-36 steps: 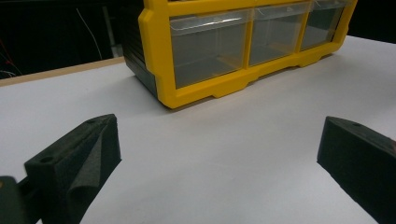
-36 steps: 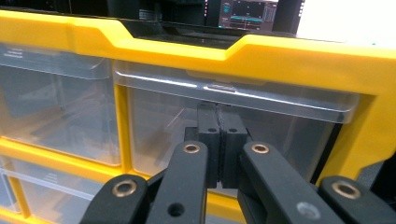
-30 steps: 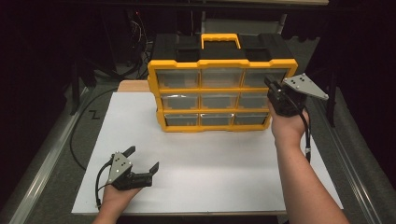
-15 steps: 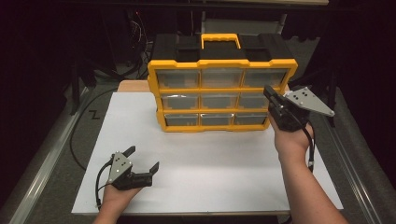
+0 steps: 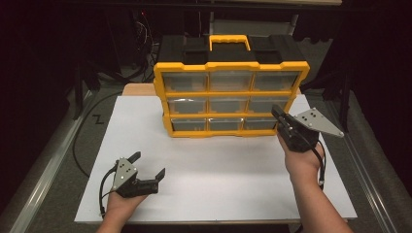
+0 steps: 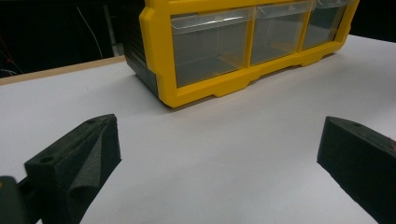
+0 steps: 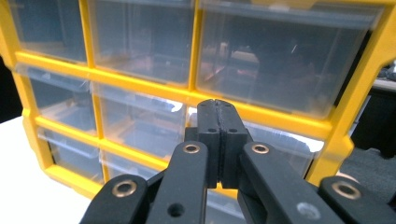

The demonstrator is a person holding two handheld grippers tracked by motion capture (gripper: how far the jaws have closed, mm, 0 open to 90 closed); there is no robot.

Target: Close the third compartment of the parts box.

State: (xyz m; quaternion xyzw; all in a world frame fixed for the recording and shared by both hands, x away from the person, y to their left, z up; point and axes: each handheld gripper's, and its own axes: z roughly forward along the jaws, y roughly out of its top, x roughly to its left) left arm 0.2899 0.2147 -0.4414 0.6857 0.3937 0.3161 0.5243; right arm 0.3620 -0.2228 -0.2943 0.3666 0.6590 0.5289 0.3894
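A yellow organiser cabinet (image 5: 231, 99) with several clear drawers and a black top handle stands at the back of the white board (image 5: 218, 179). My right gripper (image 5: 275, 111) is shut with nothing in it, its tips just in front of the cabinet's right-hand column of drawers, low down. In the right gripper view the closed jaws of the right gripper (image 7: 218, 114) point at a clear drawer (image 7: 280, 60) and the yellow rail below it. My left gripper (image 5: 149, 163) rests open near the board's front left, far from the cabinet (image 6: 210, 46); the left gripper (image 6: 217, 154) holds nothing.
The board lies on a grey table with a metal rail (image 5: 43, 174) along the left. Black cables (image 5: 80, 145) run beside the board's left edge. Dark equipment stands behind the cabinet. A wooden strip (image 5: 138, 90) shows at the board's back left.
My right gripper has come down the cabinet's right side, from the top drawer row to the lower rows, still shut. The left gripper has stayed put.
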